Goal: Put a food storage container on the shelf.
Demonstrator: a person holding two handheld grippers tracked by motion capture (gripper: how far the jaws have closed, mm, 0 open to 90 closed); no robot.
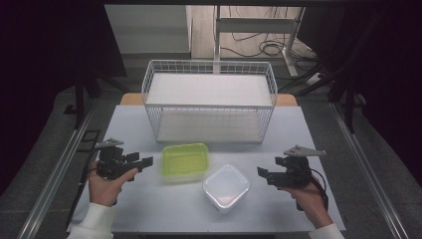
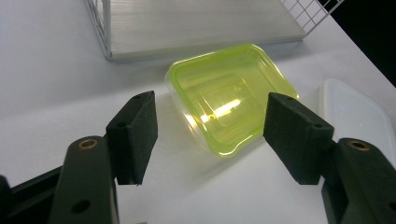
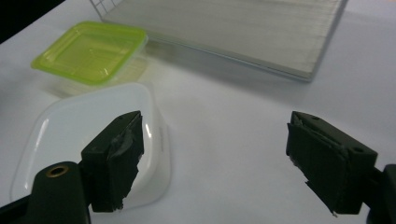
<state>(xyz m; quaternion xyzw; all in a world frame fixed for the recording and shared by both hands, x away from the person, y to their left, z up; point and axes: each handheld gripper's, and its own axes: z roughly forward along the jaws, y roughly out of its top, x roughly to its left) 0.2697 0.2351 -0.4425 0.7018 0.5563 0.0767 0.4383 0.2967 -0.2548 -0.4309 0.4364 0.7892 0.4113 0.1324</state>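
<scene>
Both my grippers wide, empty. Left gripper [image 1: 147, 162] faces green box [image 1: 185, 159] on desk [image 1: 129, 124], beside white box [image 1: 226, 186] near right gripper [image 1: 262, 173]. Approach step; next, close on green box rim.
</scene>
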